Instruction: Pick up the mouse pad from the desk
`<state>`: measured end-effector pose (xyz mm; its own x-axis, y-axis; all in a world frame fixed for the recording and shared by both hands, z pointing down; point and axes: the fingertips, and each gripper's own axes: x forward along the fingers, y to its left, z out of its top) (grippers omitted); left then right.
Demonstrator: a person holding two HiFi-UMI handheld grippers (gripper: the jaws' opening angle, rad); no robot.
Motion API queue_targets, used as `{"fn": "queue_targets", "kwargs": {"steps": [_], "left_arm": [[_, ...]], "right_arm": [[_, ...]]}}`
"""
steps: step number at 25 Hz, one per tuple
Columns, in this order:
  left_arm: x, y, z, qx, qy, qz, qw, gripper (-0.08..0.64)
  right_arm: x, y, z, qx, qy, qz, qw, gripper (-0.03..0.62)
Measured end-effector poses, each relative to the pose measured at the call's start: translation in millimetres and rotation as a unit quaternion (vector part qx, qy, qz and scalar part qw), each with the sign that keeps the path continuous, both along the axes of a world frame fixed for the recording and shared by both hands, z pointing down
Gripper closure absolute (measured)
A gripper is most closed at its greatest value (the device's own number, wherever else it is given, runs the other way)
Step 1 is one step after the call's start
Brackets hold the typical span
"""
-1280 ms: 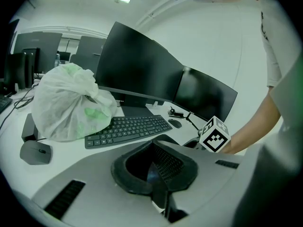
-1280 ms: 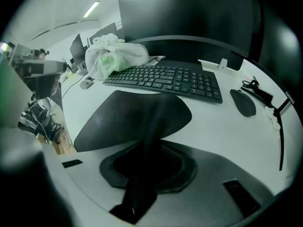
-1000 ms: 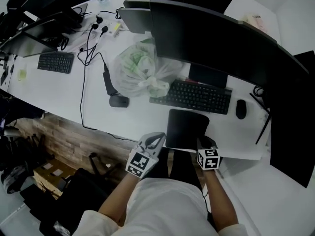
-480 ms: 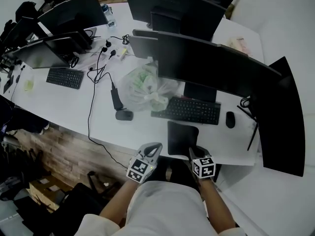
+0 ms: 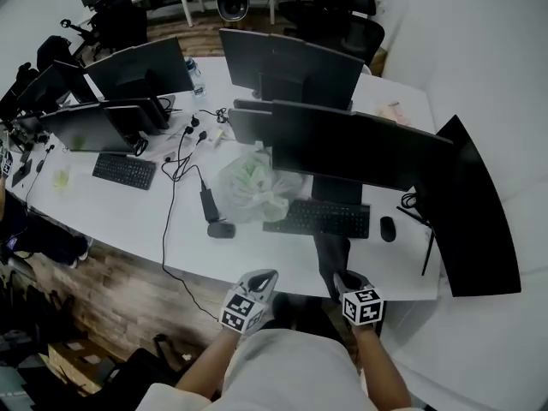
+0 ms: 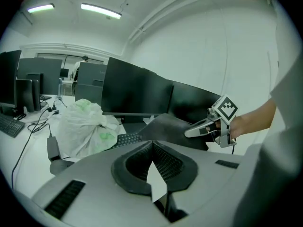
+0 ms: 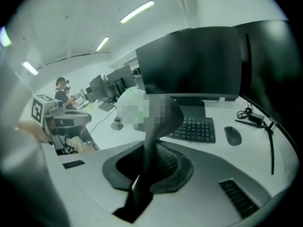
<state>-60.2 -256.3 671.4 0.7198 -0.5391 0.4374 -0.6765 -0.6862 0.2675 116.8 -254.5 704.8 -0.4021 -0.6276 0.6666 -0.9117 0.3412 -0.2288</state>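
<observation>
**Q:** Where is the thin black rubber mouse pad (image 5: 332,253) at this moment?

**A:** It is just in front of the black keyboard (image 5: 318,218) and looks lifted clear of the white bench (image 5: 128,217). It stands on edge out of the right gripper (image 5: 344,279). That gripper's fingers (image 7: 173,163) are clenched on the pad's lower edge (in the right gripper view the sheet rises, then bends over near its top).

**Q:** Why hold it by the edge?

**A:** Probably because a flat, floppy sheet offers little else to grip. Pinching it at the side nearest the person lets it peel upward, away from the keyboard.

**Q:** And the left gripper (image 5: 264,276)?

**A:** It sits in front of the keyboard too, to the pad's left, with its fingers (image 6: 171,167) pressed together on nothing. It looks spare, perhaps kept near to steady the pad.

**Q:** Is anything at risk?

**A:** The crumpled clear plastic bag (image 5: 248,191) lies left of the keyboard and the black computer mouse (image 5: 388,229) right of it. A swinging pad could brush either of them.
</observation>
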Motion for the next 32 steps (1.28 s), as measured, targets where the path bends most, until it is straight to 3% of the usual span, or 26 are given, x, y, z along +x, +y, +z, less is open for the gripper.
{"fn": "queue_targets", "kwargs": {"steps": [10, 15, 21, 32], "left_arm": [[30.9, 23.8, -58.3, 0.034, 0.019, 0.015, 0.9991, 0.545], [44.7, 42.8, -83.3, 0.051, 0.018, -0.008, 0.9985, 0.545], [63.7, 78.9, -114.6, 0.040, 0.055, -0.031, 0.9972, 0.545], [76.5, 135.3, -162.6, 0.104, 0.006, -0.033, 0.9940, 0.545]], "right_arm": [[48.0, 25.3, -89.3, 0.067, -0.022, 0.019, 0.997, 0.545], [67.8, 51.1, -117.5, 0.086, -0.042, 0.016, 0.995, 0.545], [96.7, 87.8, -152.3, 0.117, -0.056, 0.007, 0.992, 0.545], [140.7, 160.5, -185.7, 0.137, -0.085, -0.026, 0.987, 0.545]]}}
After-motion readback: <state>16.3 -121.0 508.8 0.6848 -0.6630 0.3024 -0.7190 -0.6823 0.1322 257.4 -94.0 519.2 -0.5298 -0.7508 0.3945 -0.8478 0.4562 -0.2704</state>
